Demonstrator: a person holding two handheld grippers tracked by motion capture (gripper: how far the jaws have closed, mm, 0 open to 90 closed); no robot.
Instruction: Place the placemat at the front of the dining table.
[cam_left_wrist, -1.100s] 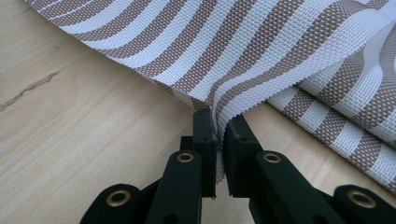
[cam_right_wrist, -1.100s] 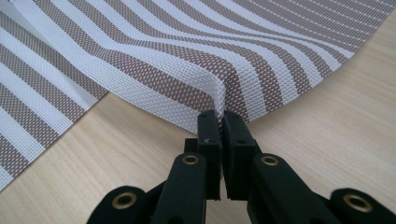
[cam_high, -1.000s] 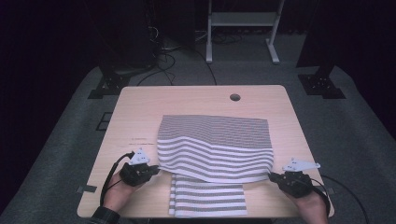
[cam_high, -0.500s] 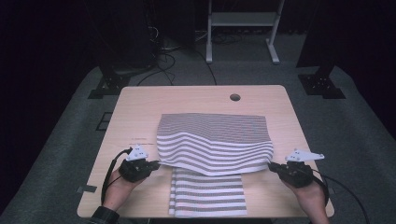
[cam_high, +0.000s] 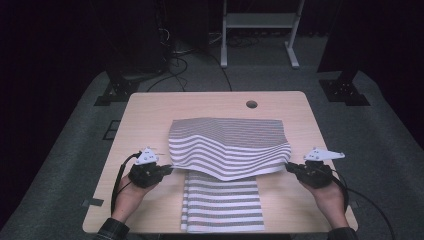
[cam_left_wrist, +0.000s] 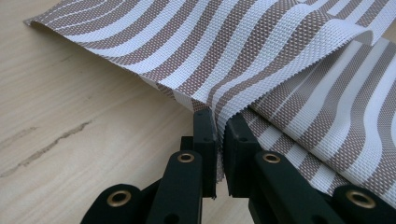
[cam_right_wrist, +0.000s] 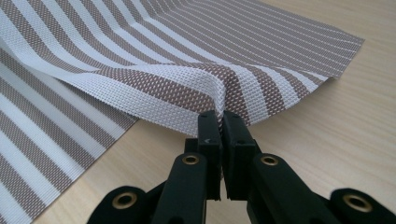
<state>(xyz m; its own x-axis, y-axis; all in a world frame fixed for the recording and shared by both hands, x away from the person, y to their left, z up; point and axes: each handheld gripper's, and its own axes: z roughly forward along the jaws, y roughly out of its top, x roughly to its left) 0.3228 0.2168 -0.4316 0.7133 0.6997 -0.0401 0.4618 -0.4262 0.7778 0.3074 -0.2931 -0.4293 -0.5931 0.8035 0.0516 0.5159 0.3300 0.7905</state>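
On the wooden table, your left gripper and right gripper each pinch a striped mat corner; lift evenly, keeping its edge taut.

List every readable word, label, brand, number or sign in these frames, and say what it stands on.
None can be read.
Brown-and-white striped woven mat: stripes, no lettering.
Light wooden table: bare grain, no print.
Left tongs and right tongs, both shut on the mat's edge: plain black with brass rivets, no marking.
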